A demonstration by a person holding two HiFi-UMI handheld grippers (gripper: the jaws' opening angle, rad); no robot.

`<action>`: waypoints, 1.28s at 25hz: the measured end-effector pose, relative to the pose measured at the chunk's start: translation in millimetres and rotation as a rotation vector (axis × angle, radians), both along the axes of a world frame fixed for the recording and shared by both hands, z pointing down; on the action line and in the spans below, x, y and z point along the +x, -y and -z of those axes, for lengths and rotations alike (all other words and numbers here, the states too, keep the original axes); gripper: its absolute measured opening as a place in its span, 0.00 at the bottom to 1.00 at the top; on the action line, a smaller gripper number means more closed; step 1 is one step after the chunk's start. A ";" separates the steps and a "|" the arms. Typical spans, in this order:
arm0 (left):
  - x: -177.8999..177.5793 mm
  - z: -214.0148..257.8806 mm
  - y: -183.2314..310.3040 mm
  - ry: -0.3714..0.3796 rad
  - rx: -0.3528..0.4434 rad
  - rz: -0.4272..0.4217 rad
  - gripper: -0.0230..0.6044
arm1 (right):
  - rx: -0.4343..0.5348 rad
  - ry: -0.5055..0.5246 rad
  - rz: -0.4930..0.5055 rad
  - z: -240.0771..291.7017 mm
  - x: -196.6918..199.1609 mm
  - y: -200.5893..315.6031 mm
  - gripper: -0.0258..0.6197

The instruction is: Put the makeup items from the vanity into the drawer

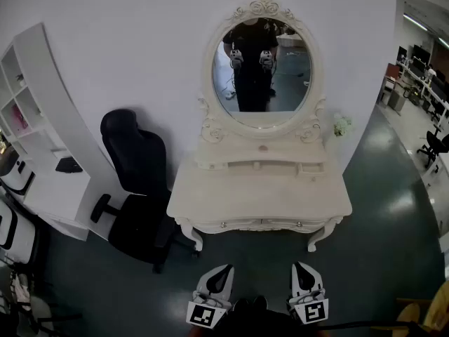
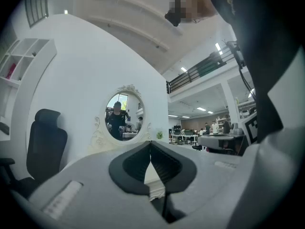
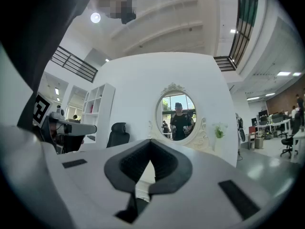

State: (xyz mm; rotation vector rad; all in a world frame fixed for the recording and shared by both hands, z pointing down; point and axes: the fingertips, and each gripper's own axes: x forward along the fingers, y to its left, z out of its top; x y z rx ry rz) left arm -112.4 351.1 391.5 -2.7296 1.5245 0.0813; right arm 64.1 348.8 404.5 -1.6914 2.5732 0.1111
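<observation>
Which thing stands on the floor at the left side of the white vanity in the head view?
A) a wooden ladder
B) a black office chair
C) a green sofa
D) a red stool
B: the black office chair stands on the floor beside the left end of the vanity.

Open floor point(image 1: 263, 276) before vanity point(image 1: 259, 196); chair point(image 1: 137, 181) left

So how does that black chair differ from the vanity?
The office chair is black and plain; the vanity is cream with carved trim. The chair is padded; the vanity has a flat top and drawers. The vanity carries an oval mirror; the chair nothing. Both stand on the dark floor by the white wall.
</observation>
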 end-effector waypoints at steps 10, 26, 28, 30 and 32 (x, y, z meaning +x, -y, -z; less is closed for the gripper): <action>-2.0 -4.1 3.4 -0.002 -0.009 0.007 0.07 | 0.003 0.036 0.000 0.2 1.8 1.9 0.04; -6.8 -13.4 18.4 -0.006 -0.034 0.048 0.07 | -0.024 -0.004 0.018 -10.1 5.6 14.7 0.04; -3.6 -14.6 20.6 -0.001 -0.038 0.053 0.07 | -0.024 0.002 0.025 -11.5 7.6 18.8 0.04; 0.4 -15.4 23.0 0.007 -0.039 0.056 0.07 | -0.024 0.009 0.034 -13.0 9.6 22.6 0.04; 4.3 -17.0 25.8 0.016 -0.048 0.060 0.07 | -0.025 0.009 0.041 -15.0 12.1 25.8 0.04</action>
